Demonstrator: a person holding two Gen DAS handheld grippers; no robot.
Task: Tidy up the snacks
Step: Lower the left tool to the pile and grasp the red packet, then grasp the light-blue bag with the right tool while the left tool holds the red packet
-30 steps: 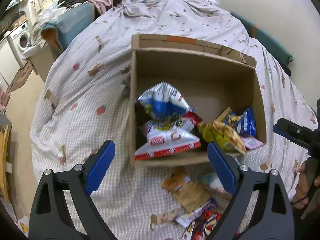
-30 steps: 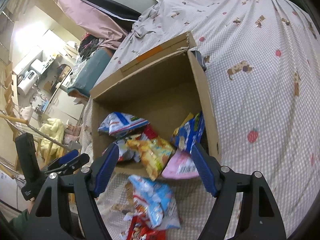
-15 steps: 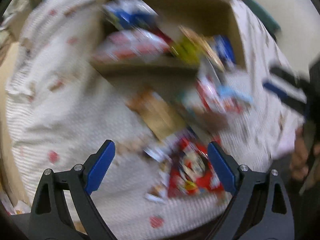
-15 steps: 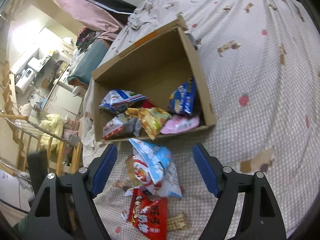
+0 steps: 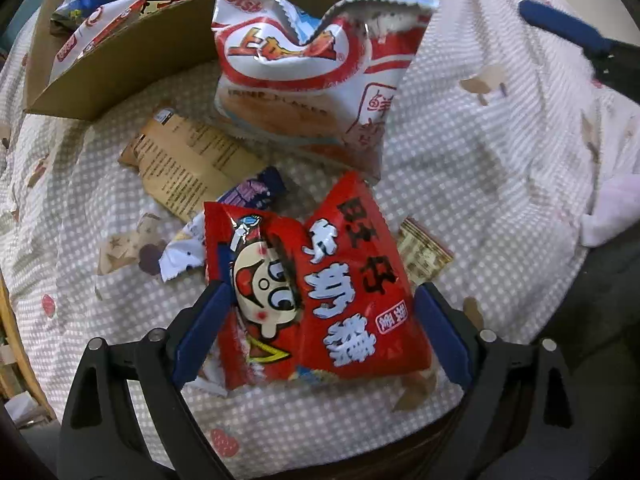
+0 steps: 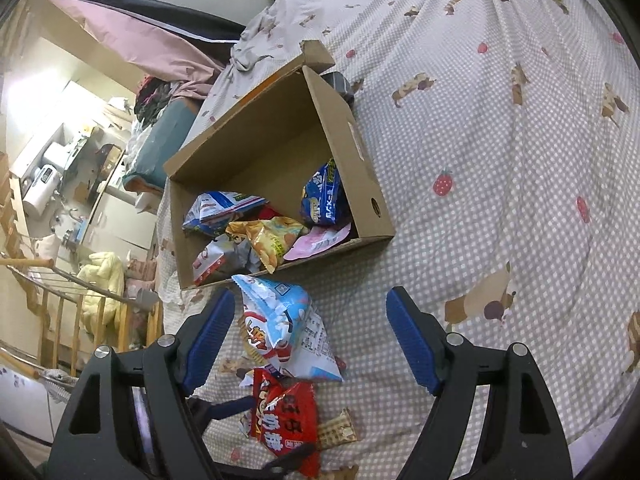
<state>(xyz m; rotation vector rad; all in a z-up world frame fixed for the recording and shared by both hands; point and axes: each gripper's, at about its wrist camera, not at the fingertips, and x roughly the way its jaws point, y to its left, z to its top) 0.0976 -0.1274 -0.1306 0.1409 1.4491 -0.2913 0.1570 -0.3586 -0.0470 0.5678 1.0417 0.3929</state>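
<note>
Between the spread, unclenched pads of the left gripper (image 5: pixel 318 334) lies the red snack bag (image 5: pixel 316 292) (light, puffy, slick film, I'd judge); pinch its flat side edges gently.

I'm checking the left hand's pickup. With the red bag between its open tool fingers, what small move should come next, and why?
Probably close the left tool on the red bag. Its fingers already flank the bag on both sides and stand open. The bag lies outside the box, loose on the bedspread, so gripping comes before lifting.
</note>
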